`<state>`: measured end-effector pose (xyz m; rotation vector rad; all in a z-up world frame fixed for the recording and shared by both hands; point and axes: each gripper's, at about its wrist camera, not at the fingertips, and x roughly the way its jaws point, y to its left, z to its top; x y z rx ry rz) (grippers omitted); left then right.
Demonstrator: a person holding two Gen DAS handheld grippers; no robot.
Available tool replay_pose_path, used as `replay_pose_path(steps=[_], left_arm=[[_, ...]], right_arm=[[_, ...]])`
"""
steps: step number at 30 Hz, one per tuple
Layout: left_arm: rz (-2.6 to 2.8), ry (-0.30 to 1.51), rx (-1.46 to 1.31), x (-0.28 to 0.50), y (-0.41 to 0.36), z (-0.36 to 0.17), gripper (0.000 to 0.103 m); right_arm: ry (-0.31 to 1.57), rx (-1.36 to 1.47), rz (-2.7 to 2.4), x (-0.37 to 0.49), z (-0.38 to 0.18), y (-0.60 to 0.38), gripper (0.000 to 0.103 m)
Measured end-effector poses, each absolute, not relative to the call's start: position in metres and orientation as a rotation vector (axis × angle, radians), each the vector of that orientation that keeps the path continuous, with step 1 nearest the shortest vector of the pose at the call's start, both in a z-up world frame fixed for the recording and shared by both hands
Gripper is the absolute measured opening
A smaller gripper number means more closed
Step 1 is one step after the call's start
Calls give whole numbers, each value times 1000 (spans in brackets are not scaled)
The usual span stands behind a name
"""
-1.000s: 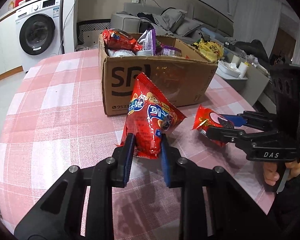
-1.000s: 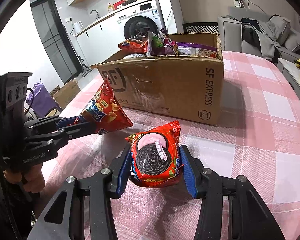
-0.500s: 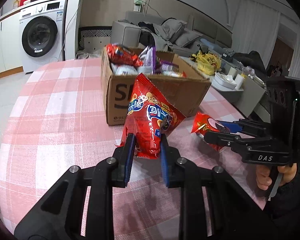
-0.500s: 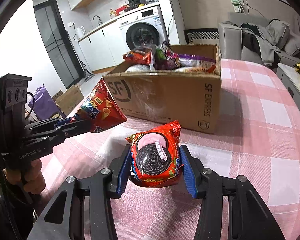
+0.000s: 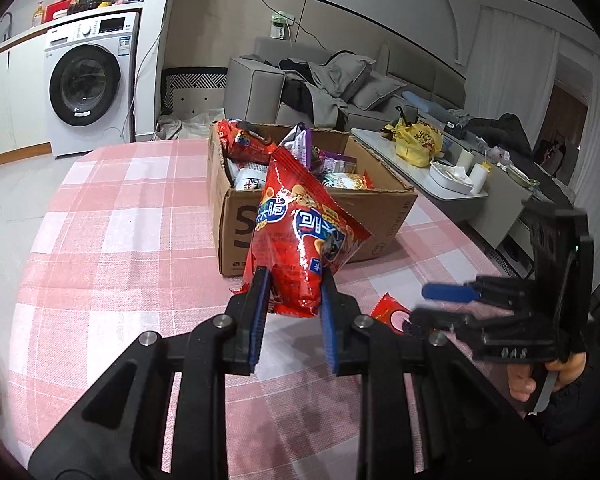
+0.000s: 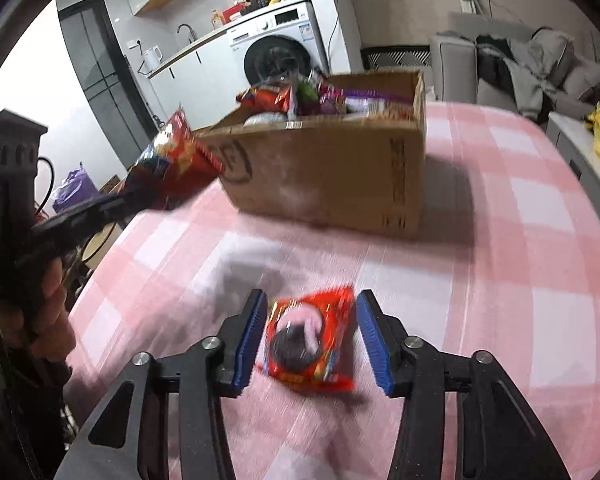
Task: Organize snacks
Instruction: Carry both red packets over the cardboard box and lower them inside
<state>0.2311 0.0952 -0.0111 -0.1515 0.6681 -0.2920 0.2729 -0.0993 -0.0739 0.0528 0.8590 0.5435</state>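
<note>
Red foil dominates: one red chip bag (image 5: 300, 240) with Chinese lettering is clamped at its lower end by the left gripper (image 5: 293, 316), held above the pink-checked desk (image 5: 120, 240) at frame centre, in front of one cardboard box (image 5: 380, 216) printed "S". Several snack packets fill that box; their count cannot be told. Seen from the right wrist, the right gripper (image 6: 312, 340) has its jaws opening around one red cookie packet (image 6: 312, 340), picturing a dark sandwich cookie, lying on the desk with gaps on both sides.
</note>
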Motion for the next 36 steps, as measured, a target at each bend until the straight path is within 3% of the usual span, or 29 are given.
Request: replay_pose_path(steps=[7, 13, 15, 19, 22, 30, 36], left_arm=[[-287, 664, -160, 234, 96, -10, 21], [-290, 644, -159, 238, 92, -5, 21], [-290, 641, -157, 238, 92, -2, 21], [-293, 639, -154, 239, 92, 0, 21], [-294, 641, -155, 238, 92, 0, 21], [-293, 619, -158, 239, 94, 7, 21], [-293, 597, -156, 245, 96, 16, 21]], right_arm=[[928, 25, 562, 273, -97, -88, 52], [877, 15, 575, 271, -85, -90, 19], [890, -7, 569, 270, -87, -89, 19], [918, 29, 567, 271, -89, -86, 46], [920, 11, 578, 269, -91, -81, 53], [888, -46, 555, 268, -98, -67, 46], [772, 22, 557, 269, -59, -85, 46]])
